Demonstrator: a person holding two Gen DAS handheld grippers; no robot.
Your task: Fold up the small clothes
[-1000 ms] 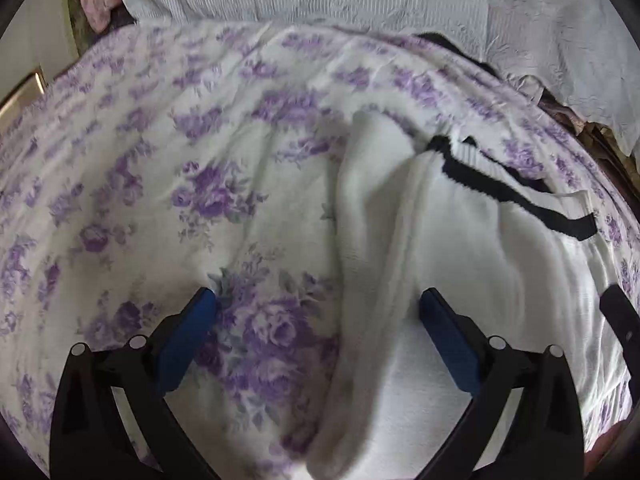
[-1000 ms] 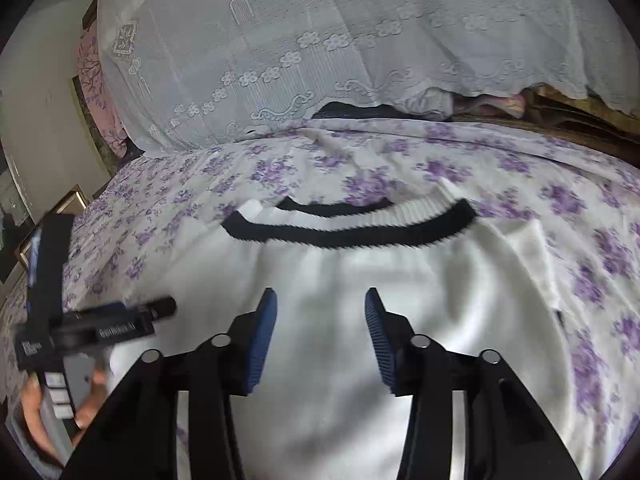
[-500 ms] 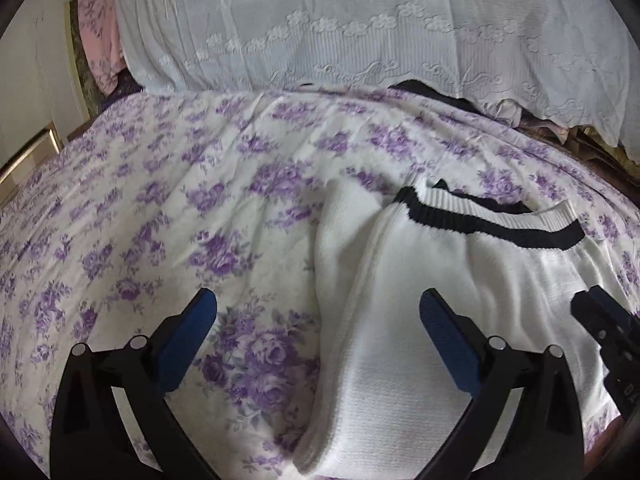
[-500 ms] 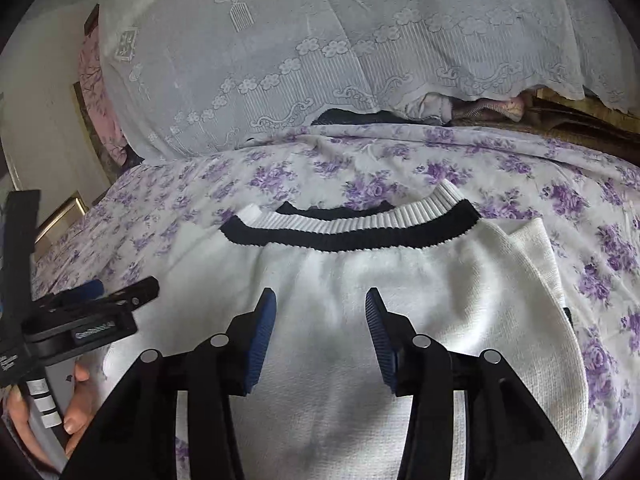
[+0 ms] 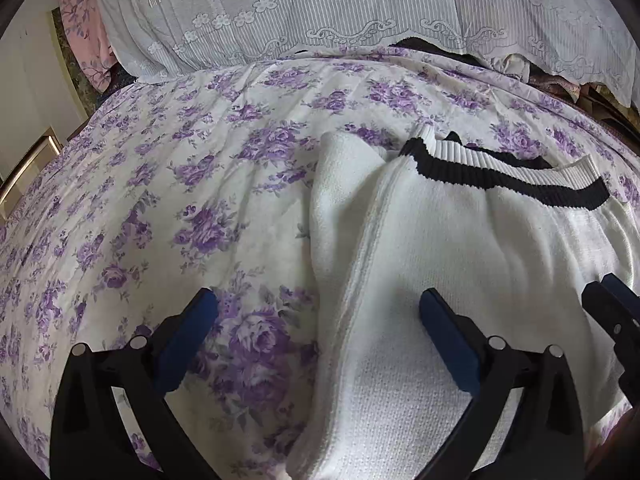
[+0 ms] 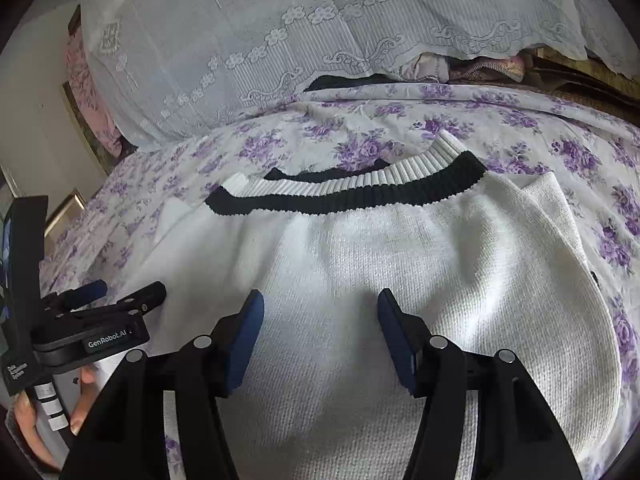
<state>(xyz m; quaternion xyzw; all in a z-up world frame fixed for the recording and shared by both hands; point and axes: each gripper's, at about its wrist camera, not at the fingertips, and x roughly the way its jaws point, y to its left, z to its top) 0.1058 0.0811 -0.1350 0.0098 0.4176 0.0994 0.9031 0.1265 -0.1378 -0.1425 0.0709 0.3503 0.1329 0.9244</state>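
A small white knit sweater (image 5: 472, 264) with a black-and-white ribbed collar (image 5: 508, 176) lies on the flowered bedspread (image 5: 168, 184), its left sleeve folded in along the side. My left gripper (image 5: 318, 312) is open and empty, above the sweater's left edge. In the right wrist view the sweater (image 6: 420, 248) fills the middle, its collar (image 6: 348, 196) at the far side. My right gripper (image 6: 320, 316) is open and empty over the sweater's body. The left gripper (image 6: 120, 292) shows at the left, in a hand.
A white lace cover (image 5: 320, 12) drapes over a pile at the head of the bed. Pink cloth (image 5: 80, 28) hangs at the far left. Dark and patterned fabrics (image 6: 480, 68) lie under the lace at the back right.
Both grippers have drawn back and tilted up from the sweater, so more of the bed and the lace cover shows. The sweater has not moved. Both jaws stay open.
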